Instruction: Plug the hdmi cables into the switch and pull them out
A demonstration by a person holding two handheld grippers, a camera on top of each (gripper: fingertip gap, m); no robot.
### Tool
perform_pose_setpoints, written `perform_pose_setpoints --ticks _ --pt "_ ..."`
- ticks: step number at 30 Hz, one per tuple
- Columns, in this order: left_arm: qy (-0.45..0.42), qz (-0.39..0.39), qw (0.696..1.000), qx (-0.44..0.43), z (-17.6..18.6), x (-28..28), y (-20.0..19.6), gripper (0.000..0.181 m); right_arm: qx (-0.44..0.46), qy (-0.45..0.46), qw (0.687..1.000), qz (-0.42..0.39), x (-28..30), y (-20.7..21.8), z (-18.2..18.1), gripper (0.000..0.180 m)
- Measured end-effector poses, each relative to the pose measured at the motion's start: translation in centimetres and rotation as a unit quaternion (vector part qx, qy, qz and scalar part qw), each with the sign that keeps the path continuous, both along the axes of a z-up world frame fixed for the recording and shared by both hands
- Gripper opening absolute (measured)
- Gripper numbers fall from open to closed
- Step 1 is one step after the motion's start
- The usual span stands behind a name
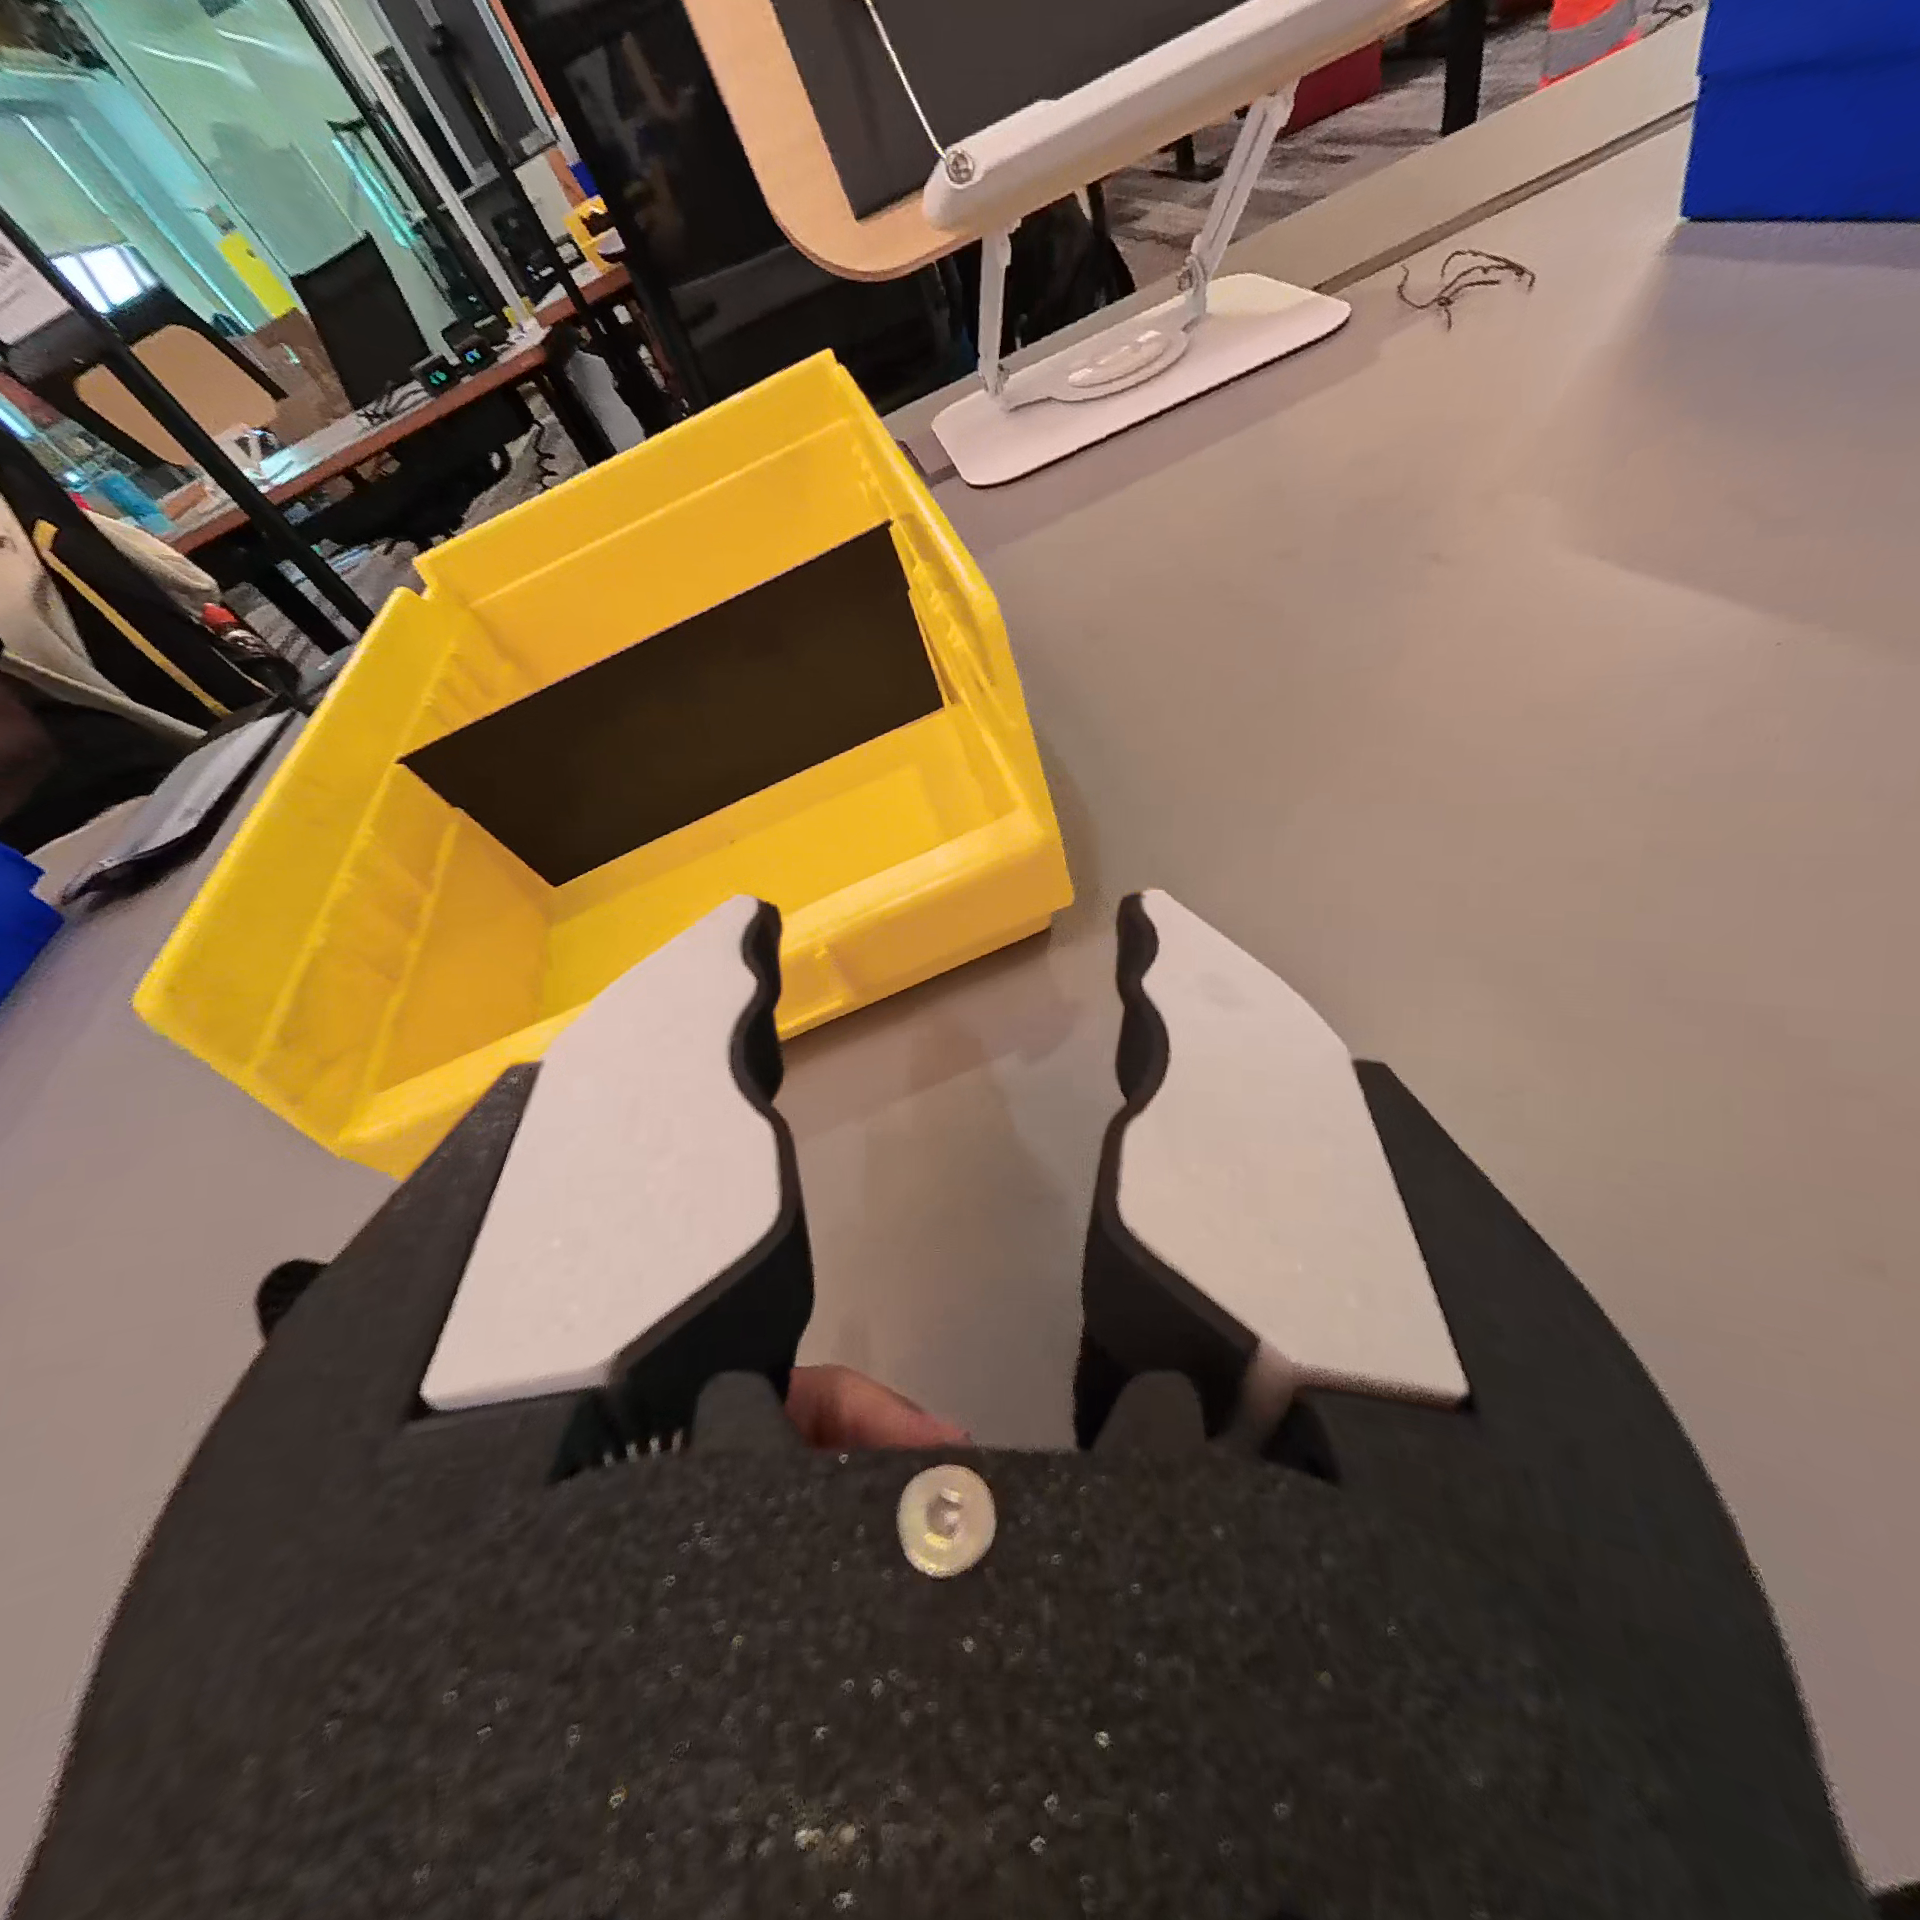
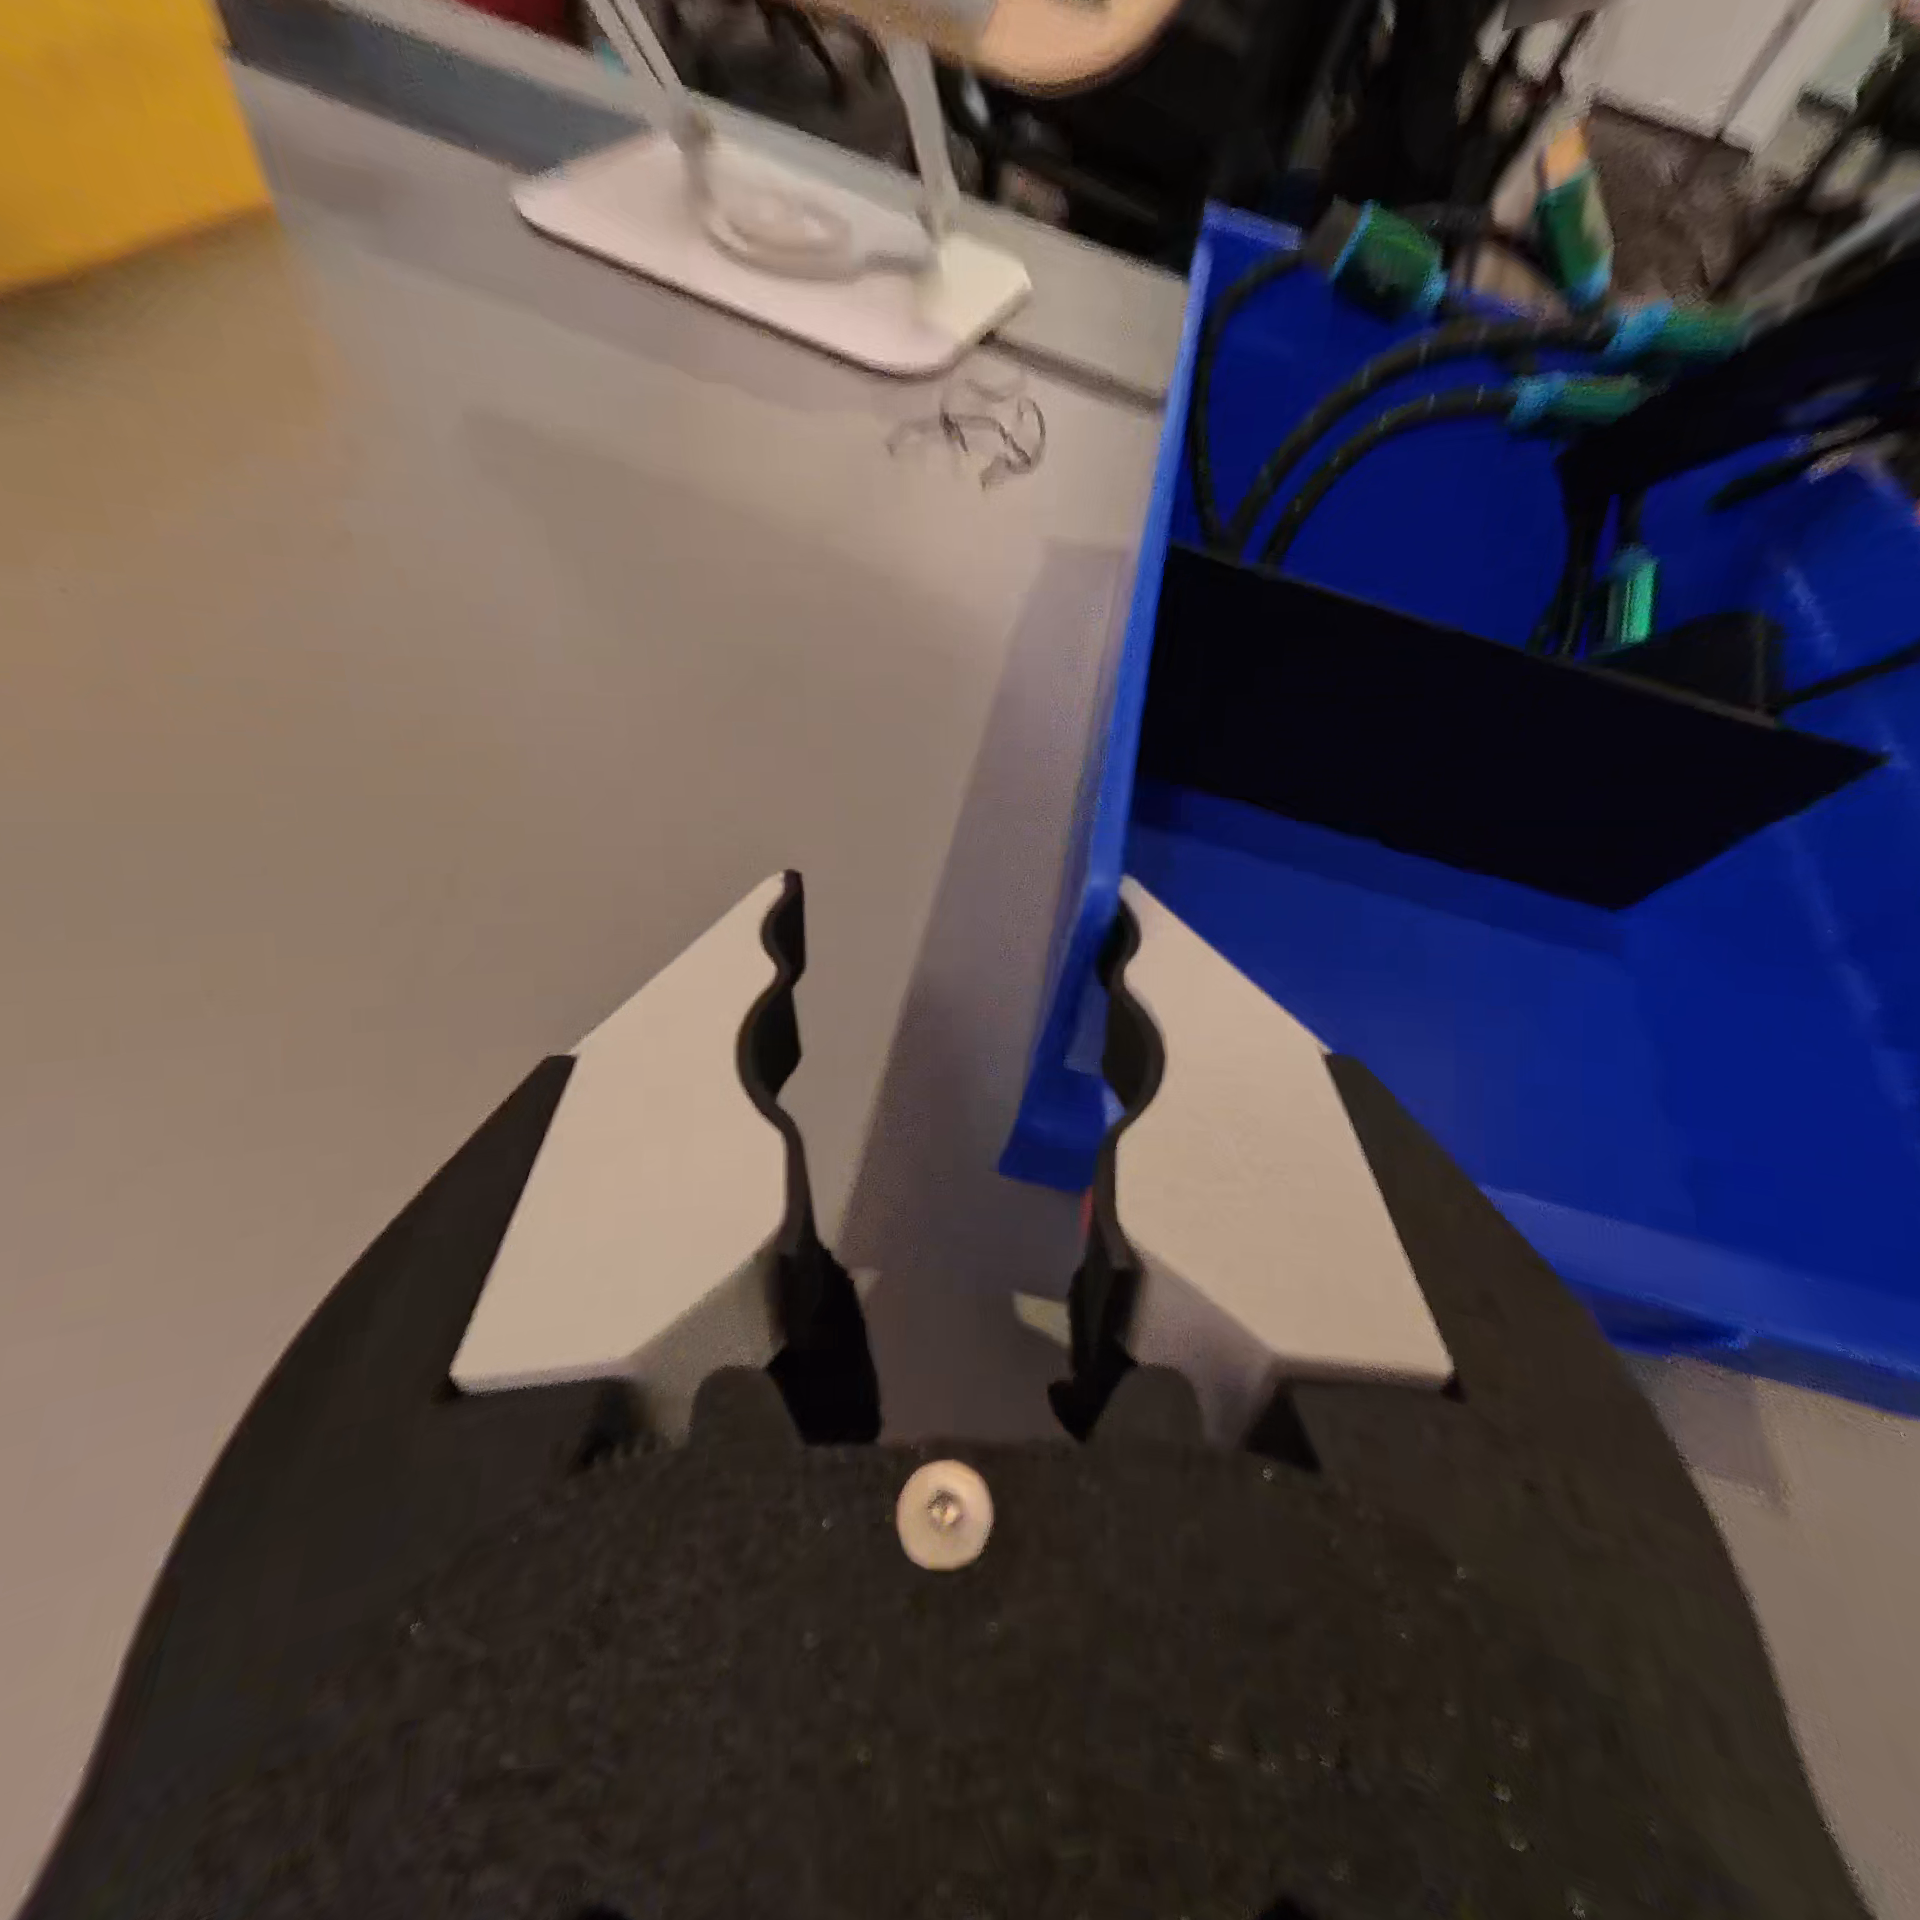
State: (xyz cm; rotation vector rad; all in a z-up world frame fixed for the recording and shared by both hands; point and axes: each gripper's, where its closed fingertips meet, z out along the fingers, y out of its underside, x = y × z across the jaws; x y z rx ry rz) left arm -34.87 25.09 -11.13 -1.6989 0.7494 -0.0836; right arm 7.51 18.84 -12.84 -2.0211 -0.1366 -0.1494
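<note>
- On the left side, the left gripper (image 1: 945, 914) hangs open and empty over the grey table (image 1: 1455, 831), beside a yellow bin (image 1: 312, 935).
- Over on the right, the right gripper (image 2: 951, 894) is open and empty too.
- Black HDMI cables (image 2: 1340, 436) with green ends lie in the blue bin (image 2: 1507, 1091).
- I cannot make out the switch for sure.
- Nothing looks grabbed yet, so I think most of the job is left.

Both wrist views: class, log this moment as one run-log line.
left gripper: open, empty, near yellow bin | right gripper: open, empty, beside blue bin | HDMI cables: in blue bin, ungrasped
</note>
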Motion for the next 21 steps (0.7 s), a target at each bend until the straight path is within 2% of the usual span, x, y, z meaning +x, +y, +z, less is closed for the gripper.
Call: perform_pose_setpoints --ticks 1,4,7,9,11,14,16,18,19,21 --pt "0.0 -0.004 1.0 -0.003 -0.2 0.3 -0.1 0.063 -0.008 -0.002 1.0 -0.022 -0.1 0.5 -0.2 0.054" --pt "-0.004 -0.024 1.0 -0.015 -0.5 1.7 -0.9 0.064 -0.032 0.005 0.999 -0.02 -2.7 0.4 -0.3 0.05" --pt "-0.01 -0.072 0.997 -0.038 -1.0 4.8 -2.8 0.064 -0.035 0.084 0.995 0.05 -8.4 -0.7 0.4 0.043" --pt "-0.038 -0.12 0.989 -0.079 -1.4 8.3 -5.1 0.064 -0.01 0.116 0.99 0.08 -10.6 -1.7 2.6 0.044" --pt "-0.055 -0.174 0.977 -0.109 -1.4 12.4 -7.9 0.065 0.029 0.133 0.989 0.066 -10.0 -3.0 6.1 0.043" --pt "-0.02 -0.211 0.974 -0.082 -0.6 17.8 -9.9 0.065 0.077 0.16 0.984 -0.019 -5.1 -5.7 9.4 0.042" --pt "-0.033 -0.212 0.973 -0.084 0.7 21.1 -9.4 0.062 0.075 0.115 0.982 -0.132 0.5 -7.5 8.4 0.044" --pt "-0.068 -0.223 0.964 -0.13 1.5 24.9 -8.7 0.063 0.053 0.076 0.967 -0.236 5.3 -9.2 5.7 0.048" --pt "-0.076 -0.231 0.958 -0.155 1.5 26.8 -8.4 0.067 0.046 0.084 0.96 -0.264 6.4 -9.8 4.2 0.049" --pt "-0.063 -0.227 0.955 -0.18 0.8 29.7 -7.6 0.068 0.02 0.136 0.959 -0.249 6.1 -9.6 0.9 0.047"
